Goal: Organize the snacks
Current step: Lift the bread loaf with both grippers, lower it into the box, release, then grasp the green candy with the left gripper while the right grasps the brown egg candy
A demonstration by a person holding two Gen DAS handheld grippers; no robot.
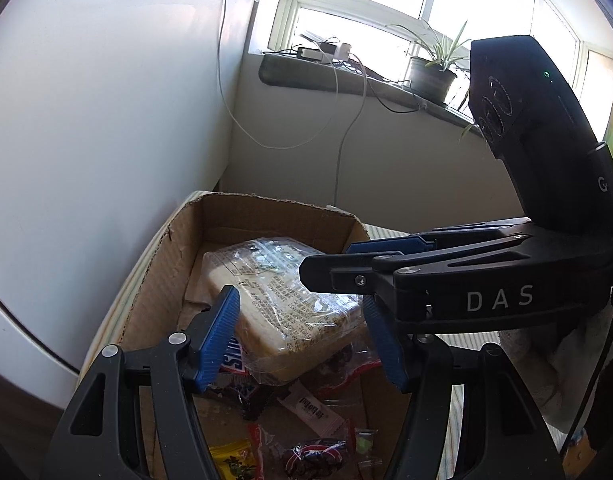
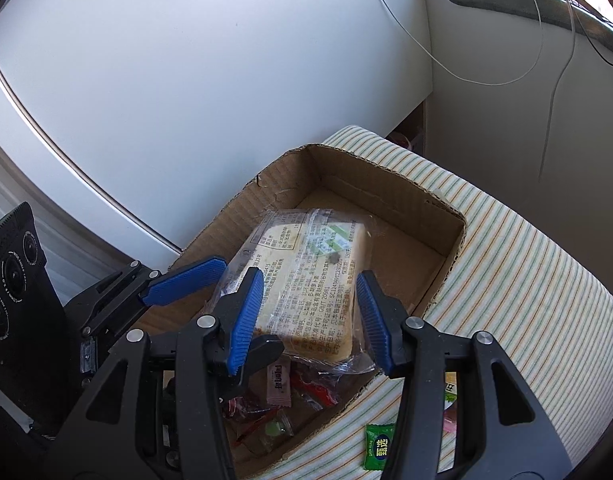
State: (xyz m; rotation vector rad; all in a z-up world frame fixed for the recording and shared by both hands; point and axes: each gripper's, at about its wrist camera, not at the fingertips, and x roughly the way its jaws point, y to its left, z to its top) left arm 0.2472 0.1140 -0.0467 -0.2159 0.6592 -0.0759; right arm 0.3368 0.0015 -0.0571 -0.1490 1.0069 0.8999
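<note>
We hold both tools over the box [image 2: 390,200], a shallow cardboard carton on a striped cloth [image 2: 518,264]; the bread [image 2: 306,276], a sliced loaf in clear printed wrap, lies tilted inside it, resting on a litter of small sweets and a chocolate bar [image 1: 236,364] at the near end; the left tool [image 1: 302,336] stands spread, its blue pads either side of the loaf in its own view but, as far as we can judge, above it and not pressing; the right tool [image 2: 310,316] is likewise spread, narrower, pads flanking the loaf's near end with nothing pinched; in the right view the left tool comes in from the left across the box's edge; a green sweet [image 2: 378,446] lies outside the box on the cloth, near the right tool, so we judge the sorting unfinished; the bread will handle light and soft; it crushes readily and the loose film is slick and will slide over the slices, so we would take it across its short sides, low on the body, with gentle closure, rather than by the wrap's slack tail; the little wrappers beneath are light, crinkly and flat, best pinched by an edge; whether the loaf touches the box's far wall we cannot tell.
</note>
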